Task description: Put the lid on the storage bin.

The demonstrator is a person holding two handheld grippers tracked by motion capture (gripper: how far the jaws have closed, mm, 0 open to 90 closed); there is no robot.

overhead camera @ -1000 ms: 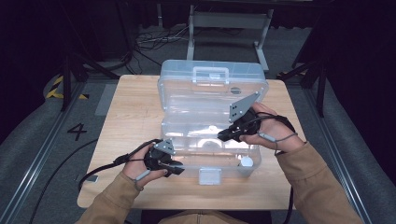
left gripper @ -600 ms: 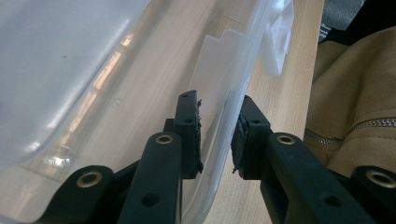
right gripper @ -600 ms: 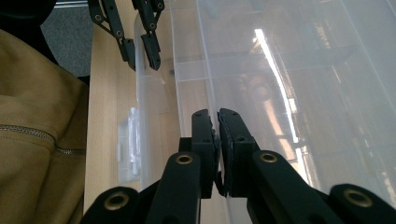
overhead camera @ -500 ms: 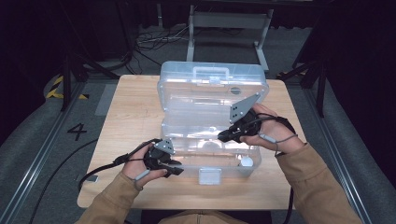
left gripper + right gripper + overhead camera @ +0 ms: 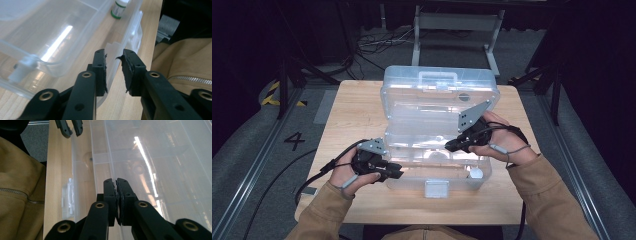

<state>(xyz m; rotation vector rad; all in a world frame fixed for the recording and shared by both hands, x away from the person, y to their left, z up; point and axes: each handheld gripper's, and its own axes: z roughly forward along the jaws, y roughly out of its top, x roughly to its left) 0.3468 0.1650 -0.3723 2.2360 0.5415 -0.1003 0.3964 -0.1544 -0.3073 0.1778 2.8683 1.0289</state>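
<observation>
Clear plastic box (image 5: 439, 145) sits open mid-table. My right claw (image 5: 116, 182) is pinched on a thin inner tray wall; left claw (image 5: 113, 56) is slightly apart, jaws just narrowing, astride the front wall w/o gripping. Prob light, bendy, slick, so grab rims, not flat panels.

The box (image 5: 439, 107) is showing as clear, glossy plastic, its walls throwing back long streaks of lamp light, and the latch (image 5: 436, 188) at six o'clock is looking milkier. The surface (image 5: 352, 107) beneath is appearing as pale wood with a smooth, faintly sheened grain. The left claw (image 5: 113, 58) is looking like matt black plastic with brass-coloured rivets, its pads (image 5: 128, 71) roughened and frayed at the edges. The right claw (image 5: 116, 181) is wearing the same dull black finish. The sleeve (image 5: 537, 190) at four o'clock is reading as soft tan cloth with a metal zip.
</observation>
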